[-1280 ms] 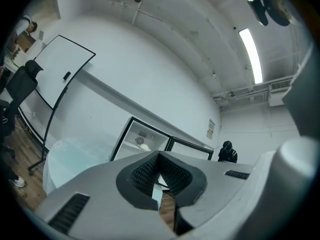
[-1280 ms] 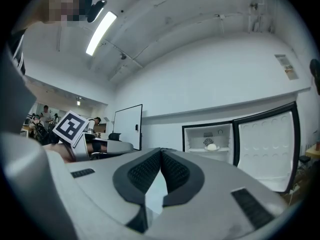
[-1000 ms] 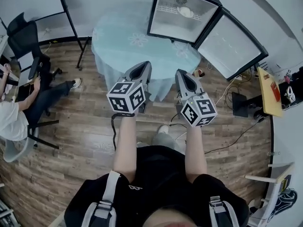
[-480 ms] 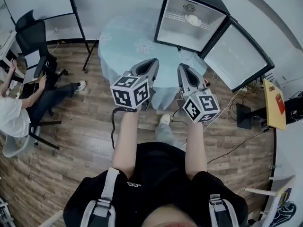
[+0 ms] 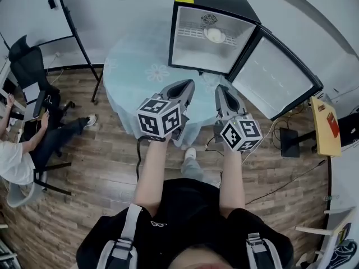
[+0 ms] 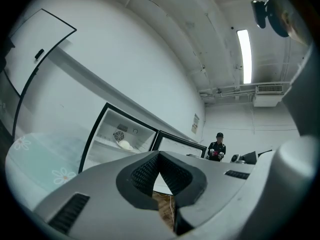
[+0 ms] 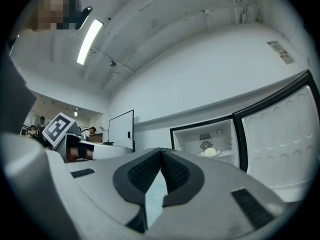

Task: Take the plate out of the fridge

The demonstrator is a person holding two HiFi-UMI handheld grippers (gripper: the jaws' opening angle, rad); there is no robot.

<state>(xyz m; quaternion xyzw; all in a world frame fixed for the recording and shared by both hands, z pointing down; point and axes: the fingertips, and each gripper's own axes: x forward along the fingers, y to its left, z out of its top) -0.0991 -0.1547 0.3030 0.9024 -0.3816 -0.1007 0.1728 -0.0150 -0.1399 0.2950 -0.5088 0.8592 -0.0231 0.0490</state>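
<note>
A small black fridge (image 5: 216, 4) stands on a round table with its door (image 5: 275, 74) swung open to the right. On its upper shelf rests a white plate (image 5: 215, 35) with something pale on it, also visible as the plate (image 6: 125, 145) in the left gripper view and the plate (image 7: 210, 152) in the right gripper view. My left gripper (image 5: 188, 86) and right gripper (image 5: 221, 91) hover side by side in front of the table, short of the fridge. Both are shut with nothing between their tips.
The round table (image 5: 134, 63) wears a light blue flowered cloth. A person sits on an office chair (image 5: 28, 55) at the left. A whiteboard stand (image 5: 78, 32) stands behind the table's left side. Cables and a box (image 5: 289, 144) lie on the wooden floor at the right.
The fridge and table have drawn closer and moved toward the middle of the head view. Both grippers have edged forward toward the table, still shut.
</note>
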